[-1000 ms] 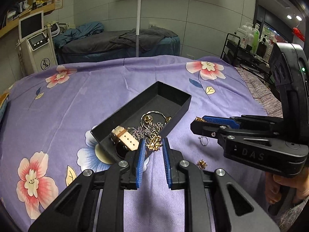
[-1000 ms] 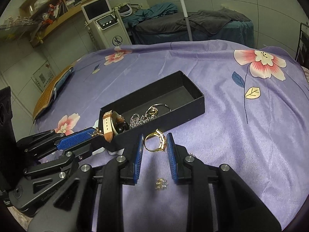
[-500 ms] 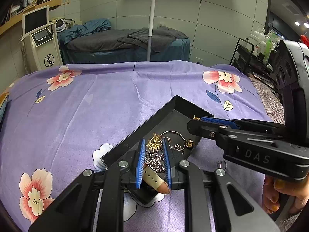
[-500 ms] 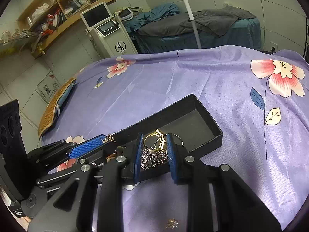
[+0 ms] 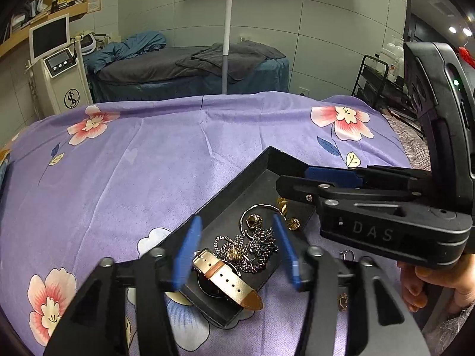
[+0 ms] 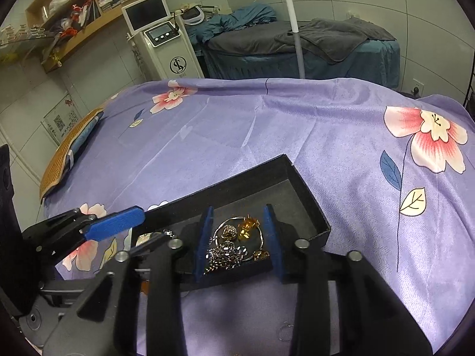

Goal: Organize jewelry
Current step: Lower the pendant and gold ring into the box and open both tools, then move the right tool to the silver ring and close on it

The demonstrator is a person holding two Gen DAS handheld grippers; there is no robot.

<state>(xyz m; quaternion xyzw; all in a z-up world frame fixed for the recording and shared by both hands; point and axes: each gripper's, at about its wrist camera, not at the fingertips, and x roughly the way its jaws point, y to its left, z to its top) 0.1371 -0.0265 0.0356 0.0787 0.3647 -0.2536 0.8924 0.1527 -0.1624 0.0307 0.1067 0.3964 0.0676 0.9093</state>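
Observation:
A black open box (image 5: pixel 237 184) (image 6: pixel 308 195) lies on the purple flowered sheet. It holds a watch with a beige strap (image 5: pixel 228 279), silver chains (image 5: pixel 246 246) (image 6: pixel 225 252), a thin hoop and gold pieces (image 5: pixel 294 222) (image 6: pixel 248 228). My left gripper (image 5: pixel 237 246) is open and empty over the box's near end. My right gripper (image 6: pixel 237 237) is open and empty over the box's jewelry; it also shows in the left wrist view (image 5: pixel 356 195). A small ring (image 5: pixel 347 255) and a gold piece (image 5: pixel 343 301) lie on the sheet beside the box.
The bed sheet (image 5: pixel 148 163) stretches far and left. A white machine with a screen (image 6: pixel 160 44) and a treatment bed (image 5: pixel 190 68) stand behind. A white pole (image 5: pixel 227 29) rises at the bed's far edge. A rack (image 5: pixel 374 80) stands at the right.
Both grippers have opened over the box. The gold pieces they held now lie in the box among the chains.

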